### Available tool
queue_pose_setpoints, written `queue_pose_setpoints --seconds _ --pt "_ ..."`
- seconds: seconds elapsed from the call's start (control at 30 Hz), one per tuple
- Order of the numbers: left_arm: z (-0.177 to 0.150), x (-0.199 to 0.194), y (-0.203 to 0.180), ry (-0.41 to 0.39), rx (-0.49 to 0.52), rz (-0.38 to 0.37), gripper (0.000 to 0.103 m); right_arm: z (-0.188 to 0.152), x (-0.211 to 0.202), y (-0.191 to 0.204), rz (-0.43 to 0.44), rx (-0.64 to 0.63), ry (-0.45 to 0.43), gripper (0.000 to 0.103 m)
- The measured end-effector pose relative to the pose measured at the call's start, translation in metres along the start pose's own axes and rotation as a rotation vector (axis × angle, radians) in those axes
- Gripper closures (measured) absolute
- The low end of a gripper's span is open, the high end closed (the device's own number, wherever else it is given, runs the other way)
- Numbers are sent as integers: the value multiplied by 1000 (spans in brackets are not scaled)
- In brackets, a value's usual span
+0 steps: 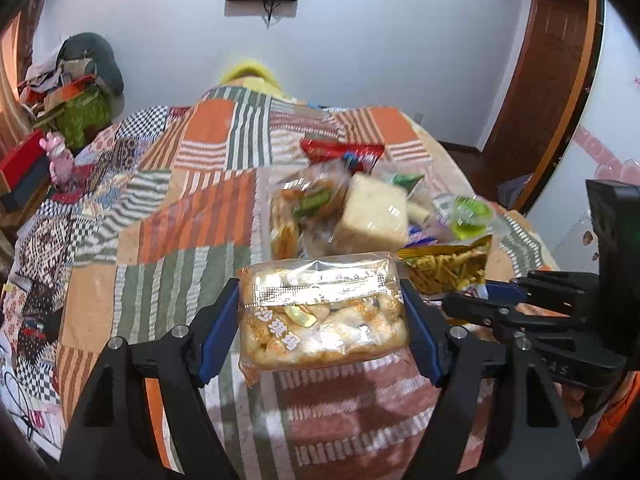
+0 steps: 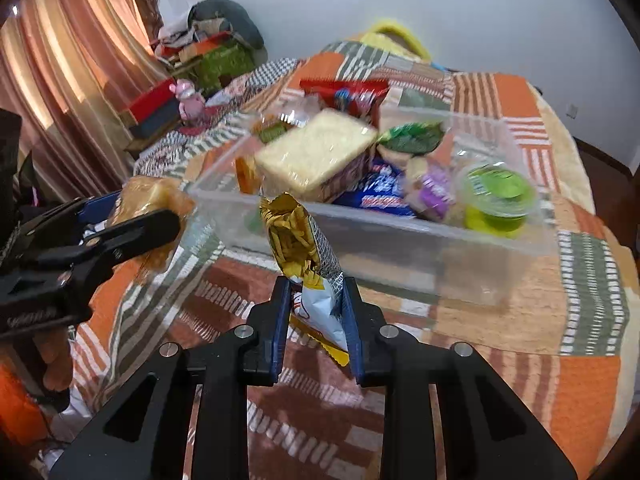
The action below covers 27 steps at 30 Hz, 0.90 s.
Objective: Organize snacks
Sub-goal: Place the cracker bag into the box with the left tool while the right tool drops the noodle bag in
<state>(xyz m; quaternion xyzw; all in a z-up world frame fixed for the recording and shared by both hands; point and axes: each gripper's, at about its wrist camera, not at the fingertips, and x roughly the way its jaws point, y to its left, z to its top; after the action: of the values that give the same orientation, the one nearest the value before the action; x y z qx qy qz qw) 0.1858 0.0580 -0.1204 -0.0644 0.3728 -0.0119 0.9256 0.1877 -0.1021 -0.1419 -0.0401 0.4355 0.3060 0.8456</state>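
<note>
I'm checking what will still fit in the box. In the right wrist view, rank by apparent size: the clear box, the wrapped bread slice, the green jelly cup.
1. clear box, by far the largest.
2. wrapped bread slice.
3. green jelly cup, smallest, though it sits slightly nearer the camera than the bread.

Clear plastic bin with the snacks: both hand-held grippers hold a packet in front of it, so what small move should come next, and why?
Probably carry the gold snack bag, pinched in the right hand-held gripper, forward over the clear bin near wall and release it. The left hand-held gripper also clamps a biscuit packet, short of the bin.
</note>
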Motion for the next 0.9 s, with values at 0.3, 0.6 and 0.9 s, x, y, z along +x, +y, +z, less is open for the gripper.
queue_pose_setpoints --seconds 0.3,0.6,0.9 --pt "41 12 -26 -58 26 -31 28 26 -29 -22 -59 55 -134 80" --pt "74 55 -46 -50 50 -23 28 52 -11 -46 -91 108 -137 80" --pt "78 85 -51 -4 69 -20 27 56 15 -58 -47 148 -70 76"
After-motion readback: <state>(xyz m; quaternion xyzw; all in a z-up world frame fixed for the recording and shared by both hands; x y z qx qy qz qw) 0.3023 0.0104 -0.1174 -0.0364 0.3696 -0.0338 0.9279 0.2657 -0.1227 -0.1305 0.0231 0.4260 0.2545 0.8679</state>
